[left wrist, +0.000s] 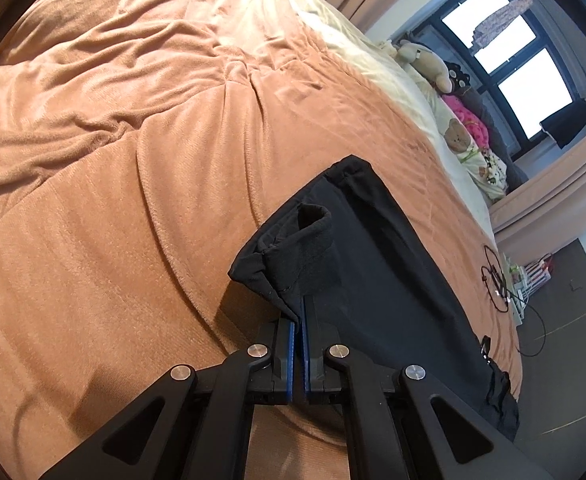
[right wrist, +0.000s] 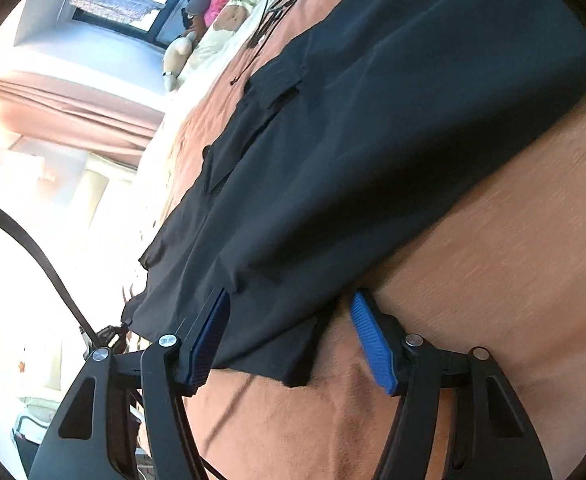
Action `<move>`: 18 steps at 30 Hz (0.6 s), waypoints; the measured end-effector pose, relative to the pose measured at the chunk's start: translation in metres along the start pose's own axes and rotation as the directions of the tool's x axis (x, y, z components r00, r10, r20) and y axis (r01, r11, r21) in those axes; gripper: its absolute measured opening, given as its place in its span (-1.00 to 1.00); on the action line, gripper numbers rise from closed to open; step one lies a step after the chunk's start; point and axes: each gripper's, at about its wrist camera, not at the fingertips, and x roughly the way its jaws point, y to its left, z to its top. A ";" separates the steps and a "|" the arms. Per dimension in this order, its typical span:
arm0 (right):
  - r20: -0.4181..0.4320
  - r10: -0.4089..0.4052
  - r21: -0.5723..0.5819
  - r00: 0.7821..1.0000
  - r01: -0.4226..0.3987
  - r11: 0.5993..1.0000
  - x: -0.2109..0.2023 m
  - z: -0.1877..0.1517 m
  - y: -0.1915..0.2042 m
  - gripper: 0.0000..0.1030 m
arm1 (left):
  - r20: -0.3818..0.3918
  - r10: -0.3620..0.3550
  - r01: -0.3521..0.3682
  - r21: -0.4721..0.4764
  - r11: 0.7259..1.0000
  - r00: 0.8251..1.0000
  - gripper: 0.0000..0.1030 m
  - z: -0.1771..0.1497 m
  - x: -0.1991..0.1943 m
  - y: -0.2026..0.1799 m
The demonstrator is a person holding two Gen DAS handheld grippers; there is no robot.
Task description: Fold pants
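My left gripper (left wrist: 297, 320) is clamped tight on a bunched corner of the black pants (left wrist: 373, 264), the cloth pinched between the blue pads and puckering up into a little open tube above them. From there the pants run away flat across the orange blanket (left wrist: 113, 220), toward the bed's far side where a thin black cable (left wrist: 497, 280) lies on the cover; stuffed toys (left wrist: 425, 60) sit along the far edge under the window.

Over to my right gripper (right wrist: 289, 336): jaws spread wide, nothing gripped. The near hem of the pants (right wrist: 373, 140) lies between the blue pads (right wrist: 373, 344), left pad at the cloth's edge, right pad over bare blanket (right wrist: 513, 260).

This fabric looks light, limp and thin, so I reckon it will sag and slide wherever it's unsupported. It needs a hold right at the hem corner, through all layers, matching my left grip, or the fold will go crooked.
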 end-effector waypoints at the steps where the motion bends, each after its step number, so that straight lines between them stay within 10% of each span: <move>1: -0.009 0.009 0.007 1.000 -0.009 1.000 0.003 -0.002 0.000 0.20 | -0.001 0.000 0.000 0.000 1.000 1.000 -0.95 0.000 0.001 0.000; 8: -0.030 0.016 0.014 0.999 -0.016 1.000 0.021 0.004 0.005 0.20 | -0.005 0.001 -0.001 -0.006 1.000 1.000 -0.95 0.000 0.007 0.002; 10: -0.027 0.024 0.030 0.999 -0.023 0.999 0.016 0.006 0.004 -0.05 | -0.004 0.000 0.000 -0.008 1.000 1.000 -0.95 0.000 0.006 0.002; 12: -0.053 0.037 0.048 0.998 -0.034 0.998 0.018 0.004 0.001 -0.82 | -0.003 -0.003 0.003 -0.013 1.000 1.000 -0.95 0.000 0.006 0.001; 18: -0.012 0.021 0.021 1.000 -0.020 1.000 0.007 -0.010 0.008 -0.96 | 0.005 -0.019 0.019 0.004 1.000 1.000 -0.95 0.002 -0.008 -0.004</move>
